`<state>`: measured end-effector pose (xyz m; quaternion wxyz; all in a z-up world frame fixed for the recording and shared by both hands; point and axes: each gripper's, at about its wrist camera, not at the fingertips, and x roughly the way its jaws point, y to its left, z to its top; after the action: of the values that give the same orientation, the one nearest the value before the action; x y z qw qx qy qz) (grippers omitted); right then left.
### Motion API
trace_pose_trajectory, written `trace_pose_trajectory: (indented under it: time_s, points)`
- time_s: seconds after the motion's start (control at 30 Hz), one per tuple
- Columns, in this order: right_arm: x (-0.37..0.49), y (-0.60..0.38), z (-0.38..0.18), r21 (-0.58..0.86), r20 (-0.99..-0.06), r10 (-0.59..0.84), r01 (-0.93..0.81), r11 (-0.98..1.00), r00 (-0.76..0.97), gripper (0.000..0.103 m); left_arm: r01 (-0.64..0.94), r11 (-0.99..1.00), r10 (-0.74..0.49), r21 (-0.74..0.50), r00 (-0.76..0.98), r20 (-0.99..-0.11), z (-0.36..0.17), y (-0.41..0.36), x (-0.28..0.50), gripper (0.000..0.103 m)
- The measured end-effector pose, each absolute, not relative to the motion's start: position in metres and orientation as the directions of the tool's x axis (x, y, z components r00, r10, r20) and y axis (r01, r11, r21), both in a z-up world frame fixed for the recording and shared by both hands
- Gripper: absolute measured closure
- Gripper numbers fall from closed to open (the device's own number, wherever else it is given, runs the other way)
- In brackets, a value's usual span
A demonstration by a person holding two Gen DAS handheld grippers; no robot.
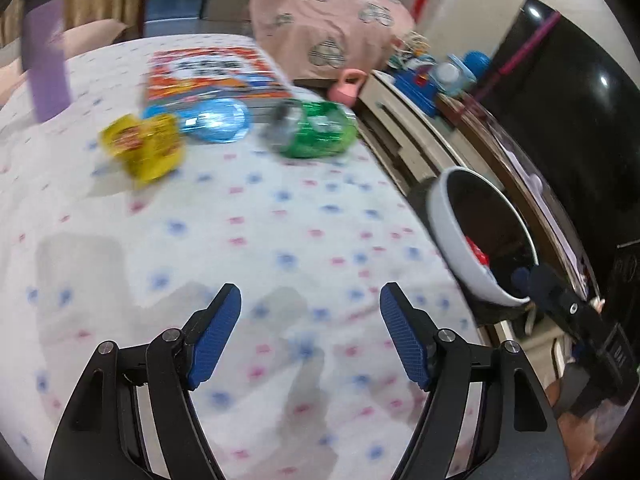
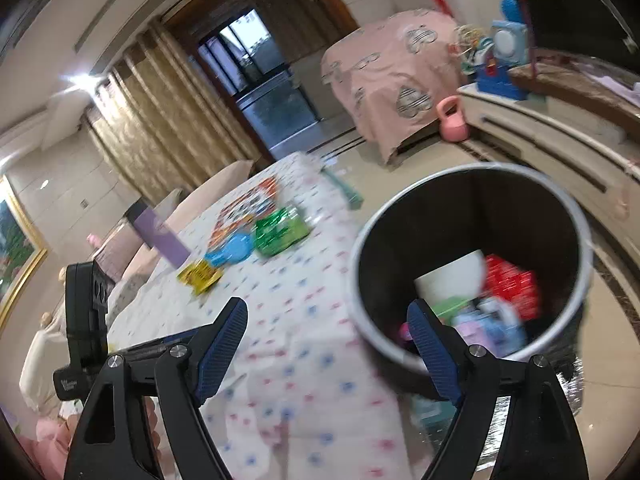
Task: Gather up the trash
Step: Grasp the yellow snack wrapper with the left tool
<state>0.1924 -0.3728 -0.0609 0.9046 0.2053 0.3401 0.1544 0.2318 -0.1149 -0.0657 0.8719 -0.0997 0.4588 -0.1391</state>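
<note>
Left gripper (image 1: 310, 336) over the white tablecloth with blue and pink dots (image 1: 248, 236), blue-padded fingers (image 1: 214, 340) spread wide, nothing between them; no contact with the cloth to be made out. Ahead on the far part of the cloth, three pieces of trash in a row: crumpled yellow foil wrapper (image 1: 146, 146) on the left, flat round blue plastic lid or wrapper (image 1: 216, 120) just beside it, crushed green shiny packet (image 1: 314, 130) to the right, near the table's edge; all three blurred, print unreadable. Behind them a flat orange and white printed book or box (image 1: 212, 74); at far left an upright purple rectangular carton with a dark top (image 1: 44, 52).

Right gripper (image 2: 326, 344) likewise spread apart and empty, held over the table's corner, its right finger in front of the round white bin with a black inside (image 2: 576, 216). Bin standing on the floor just beside the table, open-topped; inside it a white paper cup (image 2: 452, 280), a red crumpled packet (image 2: 510, 286), and pale blue and purple wrappers (image 2: 492, 330) at the bottom. Same green packet (image 2: 280, 232), blue lid (image 2: 232, 250) and yellow wrapper (image 2: 200, 274) lying on the cloth, well apart from the bin.
</note>
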Motion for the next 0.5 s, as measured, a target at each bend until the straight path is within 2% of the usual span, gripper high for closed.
trace_pose_trajectory:
  time_s: [0.23, 0.5]
  points:
    - [0.204, -0.324, -0.074, 0.475, -0.587, 0.47, -0.19, 0.86, 0.659, 0.016, 0.055, 0.948, -0.287, -0.312, 0.564, -0.774, -0.07, -0.057, 0.236, 0.029]
    - [0.218, -0.282, -0.08, 0.461, -0.617, 0.502, -0.238, 0.855, 0.607, 0.007, -0.006, 0.946, -0.259, -0.324, 0.588, -0.766, -0.07, -0.017, 0.255, 0.026]
